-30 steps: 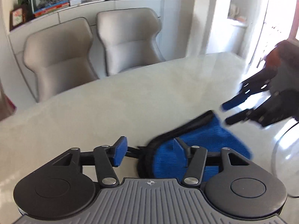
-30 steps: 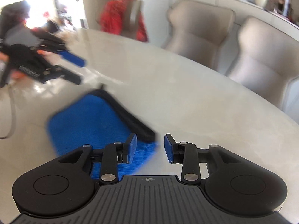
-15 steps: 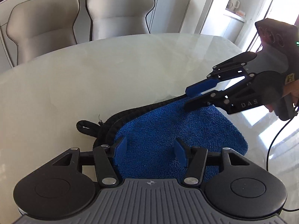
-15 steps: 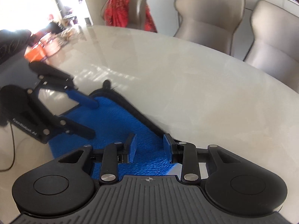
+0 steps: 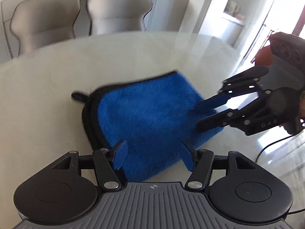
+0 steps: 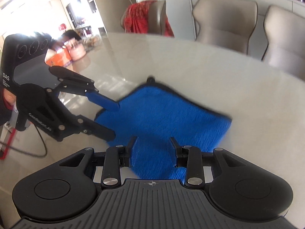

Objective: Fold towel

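Both pairs of jaws stood apart and pinched nothing. On the left gripper the jaws were opening, with the towel lying under the gap between them, and no pad pressed on the cloth. On the right gripper the jaws were opening too, narrower than the left ones, and they also hung over the towel's near part without a grip that I could see.

From the left wrist view the right gripper entered from 3 o'clock, its fingertips over the towel's right border. From the right wrist view the left gripper came in from 9 o'clock, at the towel's left edge.

The towel lay flat on the table, already doubled, with stacked black hems at 9 o'clock of it in the left view and a small loop sticking out at 10 o'clock.

Several things could go wrong, in my judgement. The hems are layered, so a jaw could catch only the upper layer, and lifting it would open the fold. The table looked smooth and glossy, so a pad that pushes before it closes could slide the whole towel away. The two grippers were near each other over a small cloth, so their fingers could collide. If the two sides are not lifted together, the next fold would be crooked.
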Demonstrator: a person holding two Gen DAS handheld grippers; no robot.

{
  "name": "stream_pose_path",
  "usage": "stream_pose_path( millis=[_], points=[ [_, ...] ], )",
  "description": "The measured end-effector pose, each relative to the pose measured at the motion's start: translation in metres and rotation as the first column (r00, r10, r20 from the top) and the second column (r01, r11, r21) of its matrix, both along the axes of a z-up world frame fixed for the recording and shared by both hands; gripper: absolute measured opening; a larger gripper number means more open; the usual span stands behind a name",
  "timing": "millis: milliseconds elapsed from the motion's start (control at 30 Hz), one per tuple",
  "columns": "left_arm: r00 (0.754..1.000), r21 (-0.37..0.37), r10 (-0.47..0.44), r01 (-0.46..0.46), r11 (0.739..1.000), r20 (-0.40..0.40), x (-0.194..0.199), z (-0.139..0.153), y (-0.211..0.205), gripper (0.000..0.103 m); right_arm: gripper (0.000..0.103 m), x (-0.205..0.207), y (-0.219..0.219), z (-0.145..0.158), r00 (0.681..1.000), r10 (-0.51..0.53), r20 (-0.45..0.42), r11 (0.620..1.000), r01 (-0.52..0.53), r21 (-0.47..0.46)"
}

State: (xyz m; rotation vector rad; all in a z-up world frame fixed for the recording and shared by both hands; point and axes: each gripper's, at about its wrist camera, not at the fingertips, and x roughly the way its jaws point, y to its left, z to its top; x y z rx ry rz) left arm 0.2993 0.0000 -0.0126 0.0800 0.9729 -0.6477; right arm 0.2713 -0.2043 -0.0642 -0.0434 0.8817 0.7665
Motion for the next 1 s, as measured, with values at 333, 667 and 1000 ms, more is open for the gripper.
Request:
stream_pose_path(
  millis=[333, 667, 1000],
  points=[
    [0.993, -0.025, 0.11, -0.109, 0.994, 0.04, -0.019, 0.012, 0.003, 0.073, 0.04, -0.024, 0.004, 0.01, 0.988, -0.154, -0.035, 0.987, 0.155, 0.032],
    [0.958, -0.051, 0.287, -0.288, 0.956, -0.02, -0.033, 0.016, 0.007, 0.077, 0.065, -0.039, -0.007, 0.009, 0.926, -0.369, -0.081, 0.919, 0.376, 0.116],
    [0.901, -0.021, 0.434, -0.435, 0.9, -0.015, -0.108, 0.048, 0.001, 0.085, 0.098, -0.119, -0.002, 0.044, 0.783, -0.621, -0.019, 0.784, 0.621, -0.012]
  ],
)
